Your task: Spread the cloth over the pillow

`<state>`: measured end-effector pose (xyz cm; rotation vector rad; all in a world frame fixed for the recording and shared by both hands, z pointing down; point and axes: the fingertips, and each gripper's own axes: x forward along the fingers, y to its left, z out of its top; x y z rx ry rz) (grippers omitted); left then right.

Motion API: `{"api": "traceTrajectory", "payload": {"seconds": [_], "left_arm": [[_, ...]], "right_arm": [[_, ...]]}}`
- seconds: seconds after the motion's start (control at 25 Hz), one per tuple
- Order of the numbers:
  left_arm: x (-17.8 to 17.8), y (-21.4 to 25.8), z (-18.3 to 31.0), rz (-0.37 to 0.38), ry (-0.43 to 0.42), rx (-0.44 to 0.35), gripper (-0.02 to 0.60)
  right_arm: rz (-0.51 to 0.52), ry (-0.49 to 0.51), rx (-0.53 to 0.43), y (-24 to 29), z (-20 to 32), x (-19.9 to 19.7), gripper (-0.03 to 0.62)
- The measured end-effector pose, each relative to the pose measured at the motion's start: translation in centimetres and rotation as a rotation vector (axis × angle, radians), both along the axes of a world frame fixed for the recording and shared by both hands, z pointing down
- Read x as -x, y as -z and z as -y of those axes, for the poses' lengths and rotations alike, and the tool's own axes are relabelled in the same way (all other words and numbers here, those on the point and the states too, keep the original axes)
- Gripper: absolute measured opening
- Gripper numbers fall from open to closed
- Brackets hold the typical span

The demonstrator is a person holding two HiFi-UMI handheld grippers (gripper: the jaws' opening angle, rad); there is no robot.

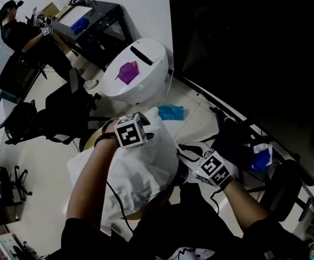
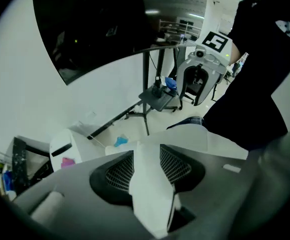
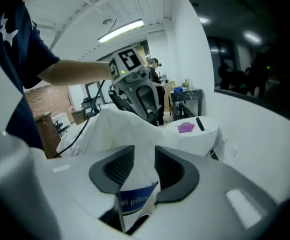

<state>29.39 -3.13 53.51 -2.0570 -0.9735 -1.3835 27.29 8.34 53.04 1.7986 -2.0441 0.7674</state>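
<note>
While pinching cloth [image 1: 141,177], left tool [image 2: 147,159], right tool [image 3: 140,166]

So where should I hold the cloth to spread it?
By its edge, from opposite sides. The cloth is limp and bunches between grips, so the left gripper on a folded edge and the right gripper on the labelled edge suit.

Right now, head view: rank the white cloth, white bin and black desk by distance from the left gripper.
1. white cloth: clamped in the left gripper.
2. white bin: on the floor just beyond.
3. black desk: top left, farthest.
</note>
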Motion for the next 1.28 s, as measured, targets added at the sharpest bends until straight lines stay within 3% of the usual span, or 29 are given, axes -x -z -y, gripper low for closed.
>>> {"api": "traceTrajectory", "payload": {"seconds": [0.12,0.24,0.44,0.6,0.72,0.84,1.08,1.28], "left_arm": [[0.0,-4.0,1.2,0.155,0.023,-0.014,0.155],[0.2,-6.6,1.4,0.251,0.039,-0.006,0.198],[1.1,-8.2,-0.3,0.331,0.014,0.080,0.218],[1.9,-9.3,-0.4,0.364,-0.001,0.046,0.209],[1.7,-8.8,-0.7,0.318,-0.033,0.018,0.115],[0.9,-6.1,-0.7,0.183,-0.036,0.008,0.023],[1.1,2.9,1.3,-0.124,0.046,0.057,0.015],[4.9,8.0,4.8,-0.305,0.155,0.042,0.015]], "right_arm": [[0.024,0.016,0.019,-1.3,-0.6,0.5,0.140],[0.049,0.040,0.045,-3.0,-1.1,1.1,0.141],[0.066,0.093,0.072,-5.0,-1.0,2.4,0.146],[0.068,0.119,0.082,-5.8,-0.7,2.9,0.149],[0.056,0.131,0.087,-6.1,-0.6,3.1,0.149],[0.048,0.127,0.092,-6.1,-0.7,3.3,0.149],[0.067,0.122,0.087,-5.4,-0.2,5.0,0.152],[0.058,0.175,0.095,-4.7,0.5,8.8,0.158]]}}
